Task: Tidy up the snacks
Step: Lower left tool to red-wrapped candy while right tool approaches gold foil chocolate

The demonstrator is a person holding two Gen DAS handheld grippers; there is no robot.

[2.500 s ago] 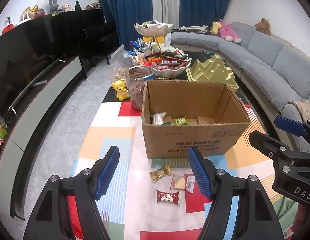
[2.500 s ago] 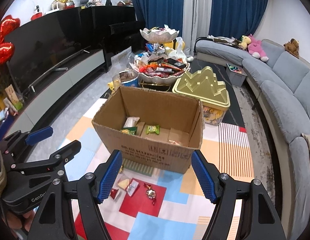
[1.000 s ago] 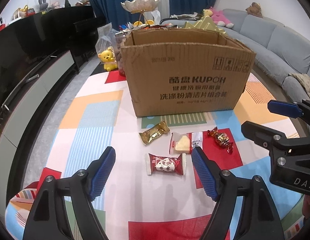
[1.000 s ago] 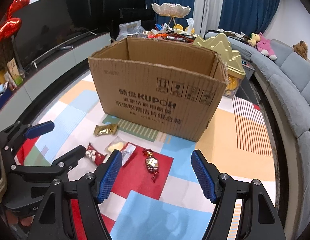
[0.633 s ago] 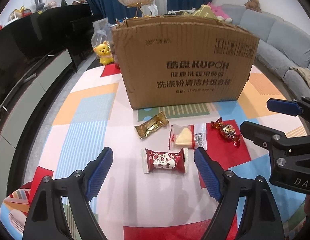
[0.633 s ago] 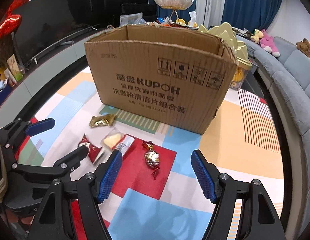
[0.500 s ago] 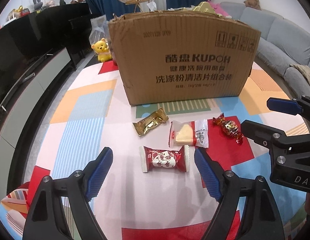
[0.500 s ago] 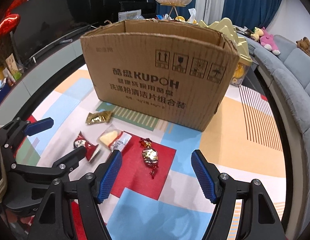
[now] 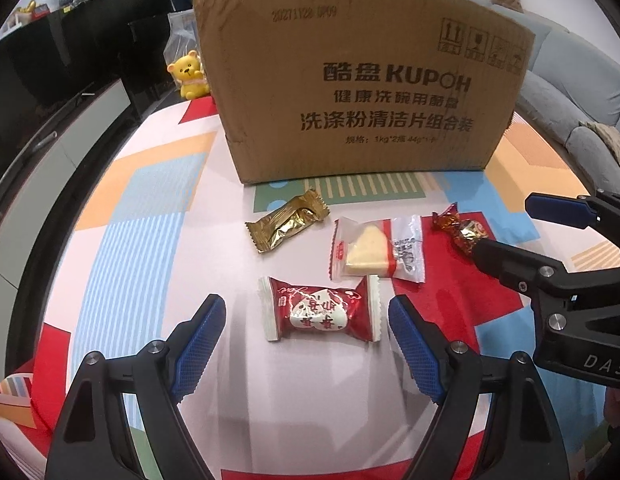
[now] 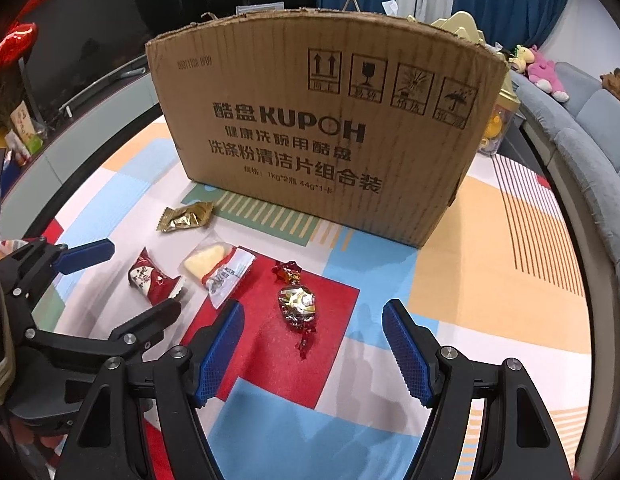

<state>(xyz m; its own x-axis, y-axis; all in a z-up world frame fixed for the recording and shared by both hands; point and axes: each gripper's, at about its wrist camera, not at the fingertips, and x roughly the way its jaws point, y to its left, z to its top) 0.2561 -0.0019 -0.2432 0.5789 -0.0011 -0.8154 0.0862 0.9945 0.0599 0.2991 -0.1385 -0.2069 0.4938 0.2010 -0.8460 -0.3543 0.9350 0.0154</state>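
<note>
fingers of both grippers, left gripper (image 9: pixel 306 342) and right gripper (image 10: pixel 311 346), are released, so each should be lowered squarely astride its candy, red wrapper (image 9: pixel 319 309) and foil twist (image 10: pixel 298 303), before being clenched.

Four wrapped snacks on the mat: one gold bar (image 9: pixel 285 224), one clear-wrapped wedge cake (image 9: pixel 374 253), one red packet (image 9: pixel 321 309), one foil twist candy (image 10: pixel 297 303). One cardboard box (image 9: pixel 361 92) behind, maybe one yellow bear (image 9: pixel 188 74) far left.

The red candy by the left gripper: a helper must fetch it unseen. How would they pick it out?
Find the cardboard box; four sweets lie before it. The red candy lies nearest, between the left gripper fingers. Only it has a white heart.
</note>
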